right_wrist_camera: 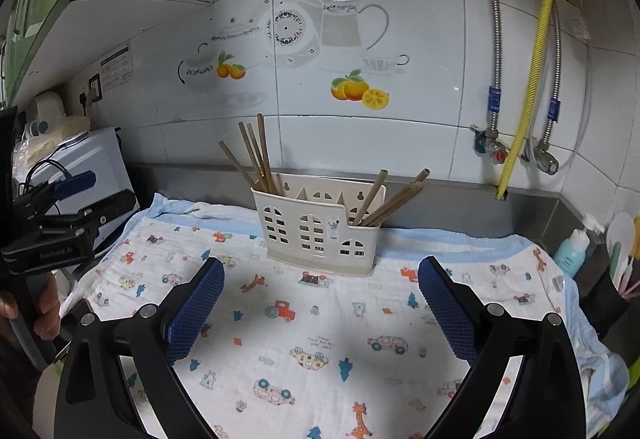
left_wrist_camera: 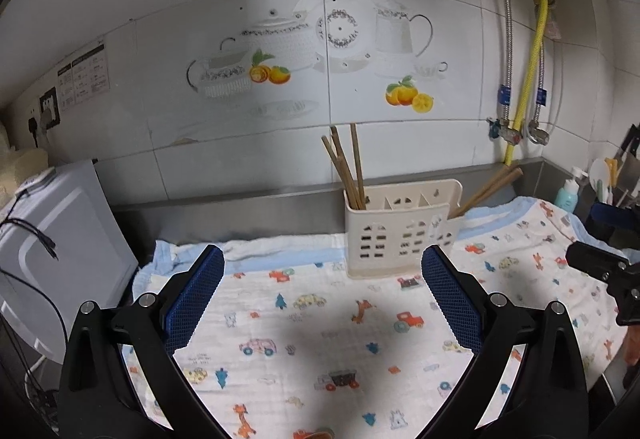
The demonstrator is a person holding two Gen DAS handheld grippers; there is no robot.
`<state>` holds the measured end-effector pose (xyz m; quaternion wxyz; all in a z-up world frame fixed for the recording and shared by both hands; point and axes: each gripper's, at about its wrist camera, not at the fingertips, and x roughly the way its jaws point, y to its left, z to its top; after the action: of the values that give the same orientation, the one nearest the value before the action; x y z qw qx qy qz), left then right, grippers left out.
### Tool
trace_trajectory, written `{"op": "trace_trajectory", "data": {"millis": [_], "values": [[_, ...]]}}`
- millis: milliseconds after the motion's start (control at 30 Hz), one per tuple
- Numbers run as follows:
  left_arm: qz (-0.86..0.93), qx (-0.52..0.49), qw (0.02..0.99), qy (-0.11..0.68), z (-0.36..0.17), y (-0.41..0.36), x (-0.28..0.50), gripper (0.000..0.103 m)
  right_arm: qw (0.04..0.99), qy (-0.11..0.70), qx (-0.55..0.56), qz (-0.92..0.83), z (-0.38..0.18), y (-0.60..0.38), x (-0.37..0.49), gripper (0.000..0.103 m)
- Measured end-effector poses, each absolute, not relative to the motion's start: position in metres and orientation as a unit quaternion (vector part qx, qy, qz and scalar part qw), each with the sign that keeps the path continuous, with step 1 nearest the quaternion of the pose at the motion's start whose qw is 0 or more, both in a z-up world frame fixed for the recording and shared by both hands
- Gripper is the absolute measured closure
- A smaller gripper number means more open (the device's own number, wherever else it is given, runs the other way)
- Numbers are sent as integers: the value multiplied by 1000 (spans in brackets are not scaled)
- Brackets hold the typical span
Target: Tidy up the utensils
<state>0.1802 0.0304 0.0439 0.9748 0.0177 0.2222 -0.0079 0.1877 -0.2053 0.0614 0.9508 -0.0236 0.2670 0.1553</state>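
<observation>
A cream plastic utensil holder (left_wrist_camera: 400,235) (right_wrist_camera: 320,231) stands at the back of a printed cloth. Several brown chopsticks (left_wrist_camera: 346,167) (right_wrist_camera: 256,155) stand in its left compartment. More chopsticks (left_wrist_camera: 488,191) (right_wrist_camera: 396,199) lean out of its right compartment. My left gripper (left_wrist_camera: 322,279) is open and empty above the cloth, in front of the holder. My right gripper (right_wrist_camera: 320,291) is open and empty, also in front of the holder. The right gripper shows at the right edge of the left wrist view (left_wrist_camera: 604,263); the left gripper shows at the left of the right wrist view (right_wrist_camera: 60,223).
The white cloth (left_wrist_camera: 320,339) (right_wrist_camera: 320,339) with cartoon prints covers the steel counter. A white appliance (left_wrist_camera: 52,239) with cables stands at the left. A teal bottle (right_wrist_camera: 572,251) and a dark tool caddy (right_wrist_camera: 616,279) stand at the right. Pipes and valves (right_wrist_camera: 516,151) run down the tiled wall.
</observation>
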Motion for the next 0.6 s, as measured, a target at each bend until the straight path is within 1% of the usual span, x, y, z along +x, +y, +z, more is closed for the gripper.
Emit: {"op": "trace_trajectory", "data": {"millis": [267,600], "values": [[-1,8,973,231,30,38,158,5,951,272,-33,142,56,-204,169,8],[-7,-9,971,238,15,41,128,5,949,283,-12,138,42,-212,145,8]]}}
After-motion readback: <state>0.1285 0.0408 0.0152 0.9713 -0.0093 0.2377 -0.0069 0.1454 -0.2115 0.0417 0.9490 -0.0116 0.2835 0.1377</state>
